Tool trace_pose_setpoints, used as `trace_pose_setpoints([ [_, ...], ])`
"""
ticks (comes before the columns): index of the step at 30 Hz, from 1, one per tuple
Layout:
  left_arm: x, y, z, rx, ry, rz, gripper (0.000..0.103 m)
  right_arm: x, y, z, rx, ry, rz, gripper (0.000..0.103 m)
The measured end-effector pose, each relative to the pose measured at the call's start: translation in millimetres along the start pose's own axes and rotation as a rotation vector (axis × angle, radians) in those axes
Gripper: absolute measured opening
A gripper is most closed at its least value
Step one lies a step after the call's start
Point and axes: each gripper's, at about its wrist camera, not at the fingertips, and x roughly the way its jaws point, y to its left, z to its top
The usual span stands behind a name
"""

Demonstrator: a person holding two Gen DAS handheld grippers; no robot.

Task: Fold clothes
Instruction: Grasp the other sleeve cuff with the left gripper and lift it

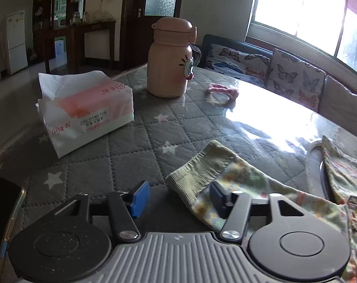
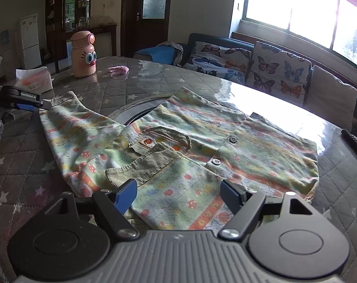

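Both claws wide apart, left claw (image 1: 178, 197) apparently just above sleeve cuff (image 1: 197, 167), right claw (image 2: 178, 194) over patterned shirt (image 2: 225, 136).

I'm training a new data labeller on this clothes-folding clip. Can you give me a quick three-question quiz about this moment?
1. True or false: the right gripper is clamped on the patterned shirt.
2. Which lies nearest the left gripper? A) tissue pack B) ribbed sleeve cuff C) pink bottle
3. Fill in: the pink scrunchie lies on the ____.

Key: 1 false, its jaws stand open over the fabric. 2 B. 3 table.
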Motion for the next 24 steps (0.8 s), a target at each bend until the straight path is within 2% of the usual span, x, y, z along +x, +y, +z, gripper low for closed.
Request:
trace_pose_setpoints([
  [1, 0.5, -0.3, 0.0, 0.004, -0.004, 0.003, 0.047, -0.5, 0.5, -0.1, 0.0, 0.0, 0.002, 0.079],
  [4, -1.0, -1.0, 0.5, -0.01, -0.009, -0.03, 0.017, -2.8, 0.6, -0.7, 0.004, -0.003, 0.006, 0.079],
  [5, -4.1, -3.8, 0.8, -0.009, -0.018, -0.034, 0.013, -3.5, 0.1, -0.9, 0.008, -0.004, 0.01, 0.079],
  [7, -10.7, -9.7, 1.5, -0.006, -0.034, -0.046, 0.011, -5.4, -0.7, -1.1, 0.016, -0.006, 0.012, 0.079],
  [11, -37.4, -31.6, 3.8, -0.002, -0.074, -0.162, 0.01, -8.6, -5.9, -1.2, 0.041, -0.012, 0.012, 0.079],
  [17, -81.9, -92.8, -1.2, 0.067, -0.094, -0.439, 0.01, -12.1, -23.8, -3.1, 0.124, -0.015, 0.022, 0.077],
  [20, -97.8, -130.4, -11.1, 0.134, -0.075, -0.573, 0.01, -16.4, -37.6, -4.9, 0.177, -0.022, 0.022, 0.072],
  [24, -112.1, -173.6, -24.6, 0.206, -0.05, -0.709, 0.01, -25.6, -57.7, -10.3, 0.239, -0.038, -0.004, 0.068],
])
